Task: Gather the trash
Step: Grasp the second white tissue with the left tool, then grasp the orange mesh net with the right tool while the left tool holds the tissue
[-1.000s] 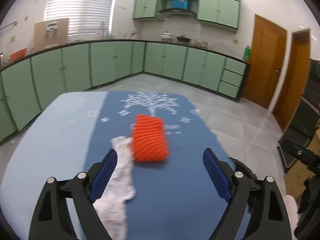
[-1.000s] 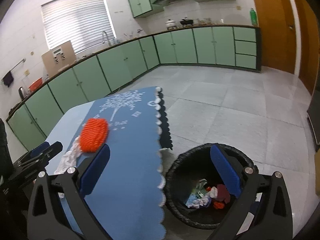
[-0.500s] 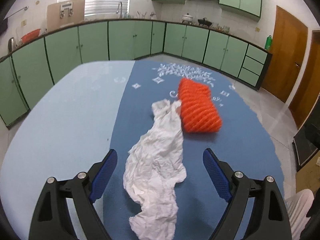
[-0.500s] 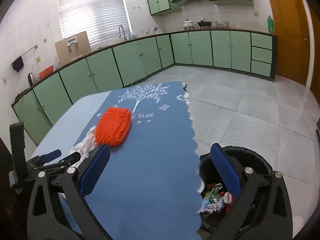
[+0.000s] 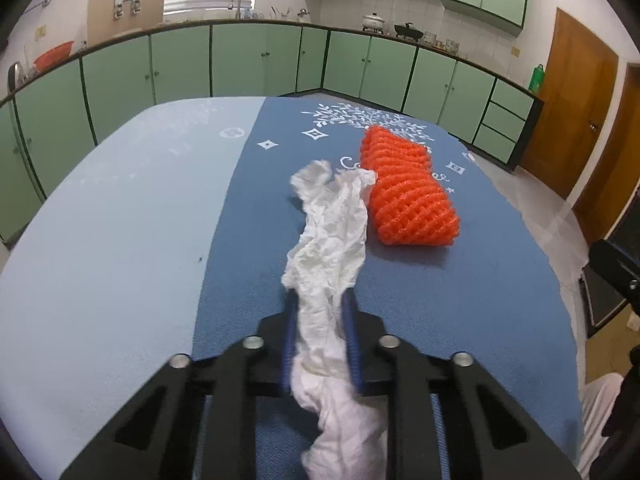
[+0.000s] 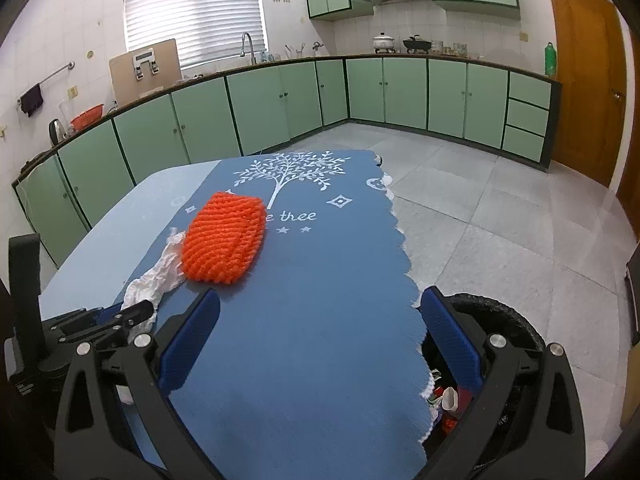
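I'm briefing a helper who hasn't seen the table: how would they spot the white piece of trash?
On the blue tablecloth, find the orange foam net. Lying against its side is the crumpled white tissue, long and twisted, its near end between the closing left claw.

Orange foam net (image 5: 408, 190) crowds tissue (image 5: 328, 232); tablecloth (image 5: 120, 240) leftward lies bare.

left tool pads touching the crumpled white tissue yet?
Touching. The left wrist view shows the left tool closing, both blue pads against the crumpled white tissue between them.
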